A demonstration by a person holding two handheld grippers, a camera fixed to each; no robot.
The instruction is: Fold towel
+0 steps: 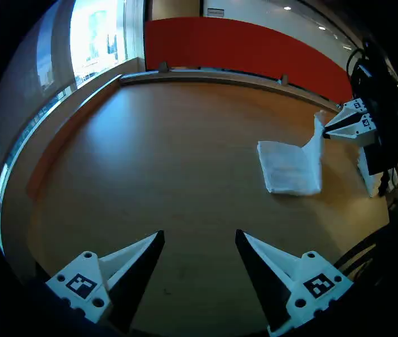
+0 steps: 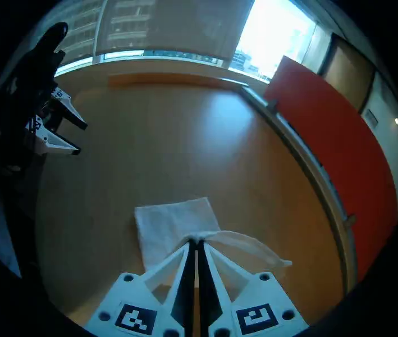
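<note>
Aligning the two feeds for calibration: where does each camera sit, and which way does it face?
Left gripper view: rides the left gripper, fingers apart at the bottom, looking across the wooden table toward a red panel.
Right gripper view: rides the right gripper, fingers pinching the white towel, facing the windows.
Shared: table, towel; each view shows the other gripper farther off.

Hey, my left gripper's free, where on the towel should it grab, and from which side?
Pinch the towel by its raised edge, beside the right gripper, which holds that edge off the table; a finger can probably slip beneath there. Bring the open left gripper in from the side facing it.
</note>
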